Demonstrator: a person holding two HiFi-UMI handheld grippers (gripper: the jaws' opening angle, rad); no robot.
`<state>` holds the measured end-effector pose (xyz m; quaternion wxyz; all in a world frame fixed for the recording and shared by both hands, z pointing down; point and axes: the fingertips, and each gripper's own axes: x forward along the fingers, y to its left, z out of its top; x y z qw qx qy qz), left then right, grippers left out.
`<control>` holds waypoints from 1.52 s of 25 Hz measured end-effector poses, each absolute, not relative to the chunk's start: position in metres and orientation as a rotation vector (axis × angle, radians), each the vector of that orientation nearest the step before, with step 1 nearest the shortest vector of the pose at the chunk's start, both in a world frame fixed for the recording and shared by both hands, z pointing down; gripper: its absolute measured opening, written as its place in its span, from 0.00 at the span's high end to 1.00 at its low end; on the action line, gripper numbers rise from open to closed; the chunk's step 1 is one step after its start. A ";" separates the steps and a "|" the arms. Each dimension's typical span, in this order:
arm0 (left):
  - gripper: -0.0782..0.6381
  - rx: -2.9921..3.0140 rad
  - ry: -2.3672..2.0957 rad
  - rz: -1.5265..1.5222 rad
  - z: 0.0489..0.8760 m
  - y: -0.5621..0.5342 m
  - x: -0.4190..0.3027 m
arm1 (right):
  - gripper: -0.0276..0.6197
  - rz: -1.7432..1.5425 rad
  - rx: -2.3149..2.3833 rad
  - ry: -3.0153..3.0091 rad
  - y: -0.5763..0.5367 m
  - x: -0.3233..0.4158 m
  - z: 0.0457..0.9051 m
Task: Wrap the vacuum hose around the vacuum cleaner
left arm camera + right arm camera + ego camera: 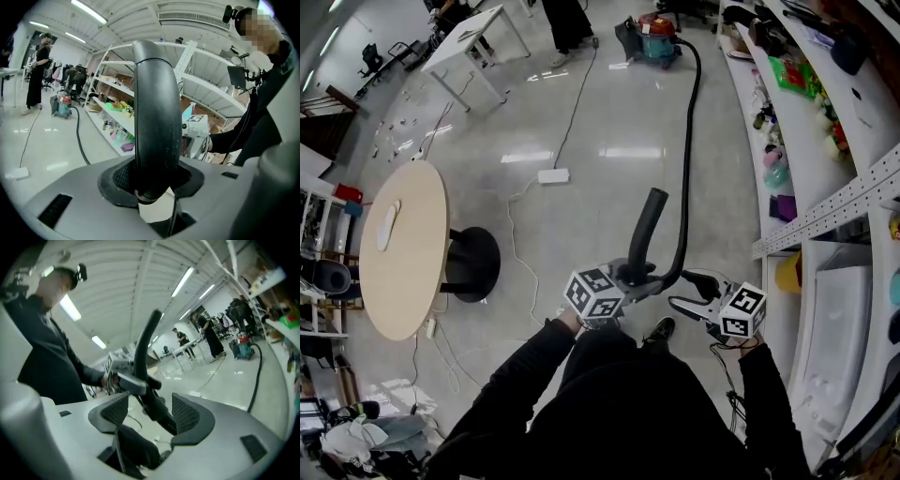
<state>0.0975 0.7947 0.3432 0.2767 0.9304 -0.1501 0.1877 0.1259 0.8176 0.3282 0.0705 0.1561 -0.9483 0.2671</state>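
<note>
Vacuum hose (684, 169) gripped at its end, no wrapping begun.
The left tongs (152, 180) are clamped on the hose's stiff end, and the right tongs (150, 416) stand open astride it. The hose trails over the floor (609, 122) to the vacuum cleaner (659, 39), well apart and bare of coils. The shelves (825, 211) alongside hold goods too small to name.
</note>
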 end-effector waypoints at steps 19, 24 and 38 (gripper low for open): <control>0.60 2.202 -0.087 0.161 0.257 0.622 0.075 | 0.69 0.280 0.437 -2.477 0.697 0.054 0.398; 0.45 2.277 -0.254 0.129 0.288 0.544 0.020 | 0.69 0.585 0.484 -2.458 0.655 0.055 0.402; 0.45 2.697 -0.120 0.810 0.432 0.572 0.093 | 0.66 1.506 0.719 -2.631 0.502 0.074 0.330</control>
